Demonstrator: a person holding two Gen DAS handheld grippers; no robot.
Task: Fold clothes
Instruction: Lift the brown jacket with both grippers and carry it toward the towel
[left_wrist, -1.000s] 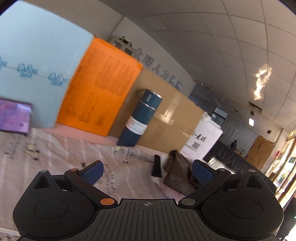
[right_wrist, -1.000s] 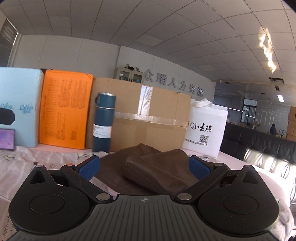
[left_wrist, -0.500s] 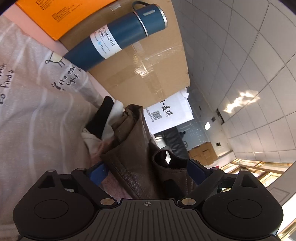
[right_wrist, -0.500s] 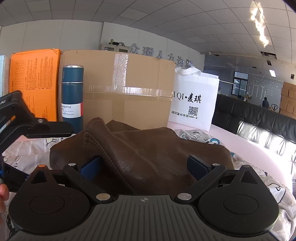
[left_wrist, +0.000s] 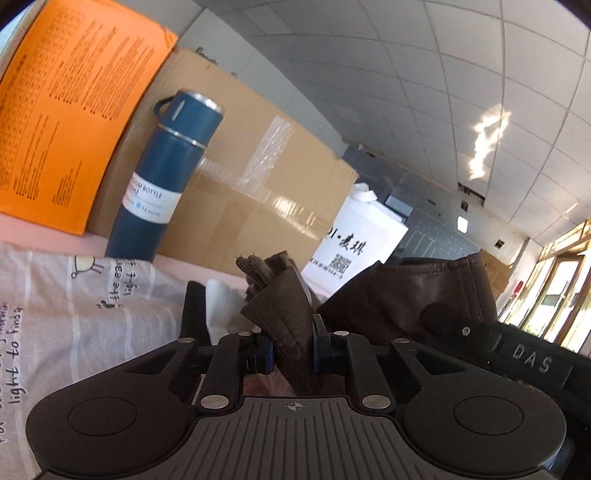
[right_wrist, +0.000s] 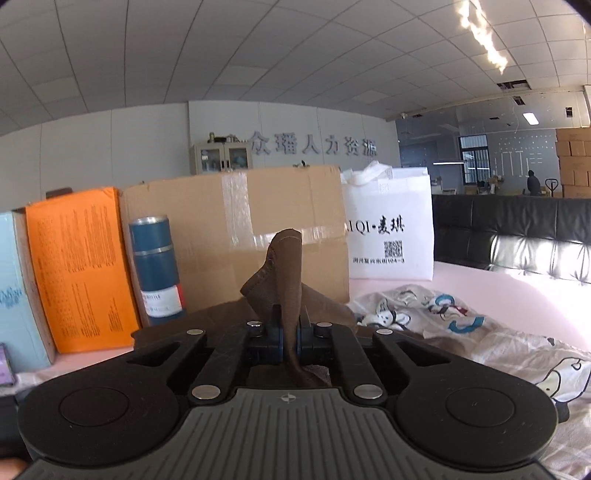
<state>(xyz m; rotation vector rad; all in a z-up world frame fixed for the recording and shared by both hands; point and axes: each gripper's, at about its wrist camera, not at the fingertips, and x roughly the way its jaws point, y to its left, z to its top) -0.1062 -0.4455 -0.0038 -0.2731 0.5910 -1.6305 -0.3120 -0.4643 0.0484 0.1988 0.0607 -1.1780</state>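
A dark brown leather-like garment lies bunched on the bed. My left gripper is shut on a seamed edge of it, which sticks up between the fingers. My right gripper is shut on another edge of the brown garment, a flap standing upright above the fingers. The right gripper's black body shows at the right of the left wrist view, close beside the garment. The rest of the garment is hidden under the grippers.
A blue vacuum bottle, an orange box, a cardboard box and a white bag stand along the back. A printed grey sheet covers the bed; a patterned cloth lies right. A black sofa stands behind.
Both grippers went from open to shut on edges of the brown garment. The left gripper swung in toward the garment and levelled; the right gripper lifted its edge up.
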